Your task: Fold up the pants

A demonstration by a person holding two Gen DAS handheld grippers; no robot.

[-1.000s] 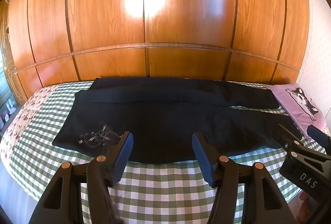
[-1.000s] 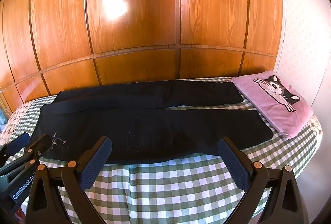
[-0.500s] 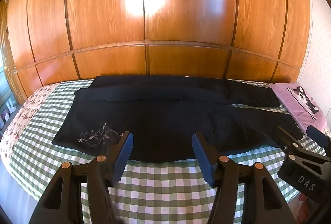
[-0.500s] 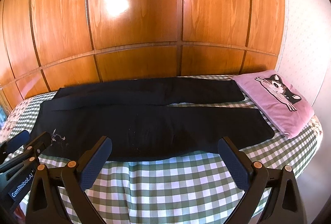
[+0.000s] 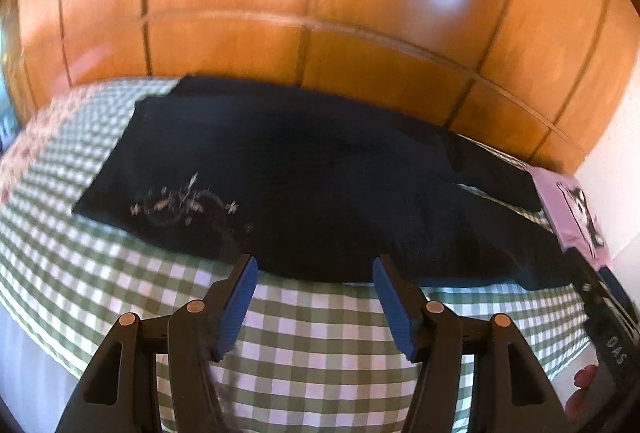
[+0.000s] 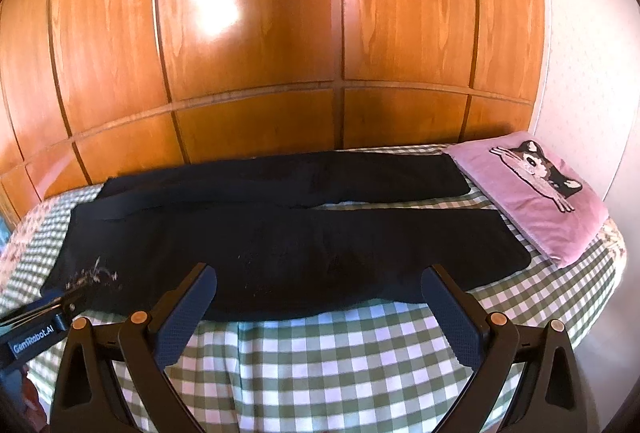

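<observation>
Black pants (image 6: 280, 233) lie flat across the green checked bed (image 6: 340, 365), waist to the left, both legs stretched right towards the pillow. A pale flower embroidery (image 5: 188, 201) marks the near left hip. In the left wrist view the pants (image 5: 320, 185) fill the middle. My left gripper (image 5: 314, 269) is open and empty, just short of the pants' near edge. My right gripper (image 6: 320, 279) is wide open and empty, over the near edge by the lower leg. Each gripper shows at the edge of the other's view.
A pink pillow with a cat picture (image 6: 532, 189) lies at the right end of the bed. A glossy wooden panelled wall (image 6: 320, 33) runs along the far side. A white wall (image 6: 592, 53) stands on the right. The bed's near edge drops off just below the grippers.
My left gripper has moved forward and tilted down towards the pants' hip area; its view is blurred. My right gripper has edged closer to the pants. Both stay open.
</observation>
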